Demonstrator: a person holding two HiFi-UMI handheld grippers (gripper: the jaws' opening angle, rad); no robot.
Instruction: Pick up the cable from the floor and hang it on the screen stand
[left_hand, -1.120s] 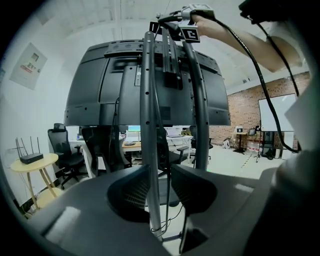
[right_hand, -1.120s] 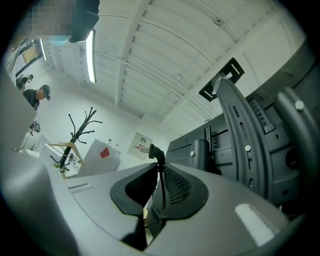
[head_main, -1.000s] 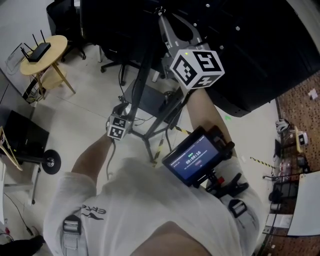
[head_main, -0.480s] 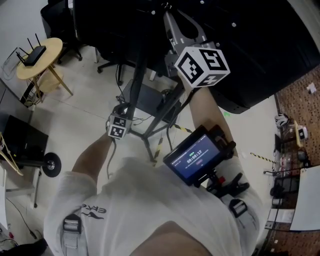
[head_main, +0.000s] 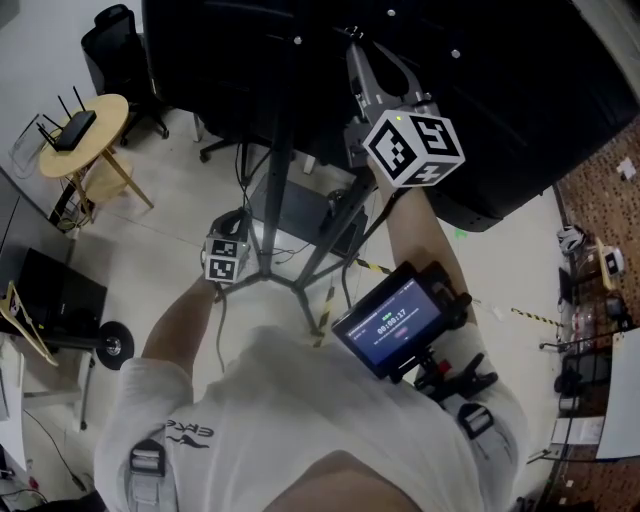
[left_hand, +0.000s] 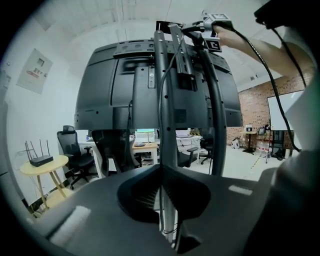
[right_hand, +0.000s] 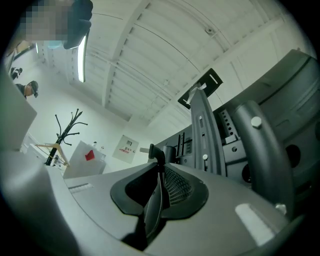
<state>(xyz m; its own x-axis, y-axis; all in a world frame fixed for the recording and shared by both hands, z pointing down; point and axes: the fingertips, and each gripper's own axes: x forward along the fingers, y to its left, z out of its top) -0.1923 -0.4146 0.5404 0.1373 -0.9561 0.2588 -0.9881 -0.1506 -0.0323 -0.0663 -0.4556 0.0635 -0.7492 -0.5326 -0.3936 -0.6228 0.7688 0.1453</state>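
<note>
Since both grippers already have the cable (right_hand: 156, 152) off the floor, the step in hand looks like the hanging itself, not the pick-up. The left gripper (left_hand: 161, 168) has just been closing, and its jaws now stand almost together with a thin run of cable pinched between them. From there the cable climbs close beside the post of the stand (head_main: 278, 170), behind the screen (head_main: 520, 90). The right gripper (right_hand: 160, 162) is raised near the top of the stand, its jaws nipped on the cable, with a short dark end poking out past the tips (a plug, as far as I can judge).

So the cable is strung between a low hold and a high one, right against the back of the stand; whether it rests on any part of the frame I cannot tell.

Next, I would judge, the upper hold must carry its stretch over some jutting part at the stand's head, a bracket or crossbar. The lower hold should give slack as it goes. Neither claw should let go until the loop bears its own weight. A taut line would likely slide off.

As for containers, no bin, box or tray is in play. The round table (head_main: 115, 108) off to the side bears only a router (head_main: 72, 128).
</note>
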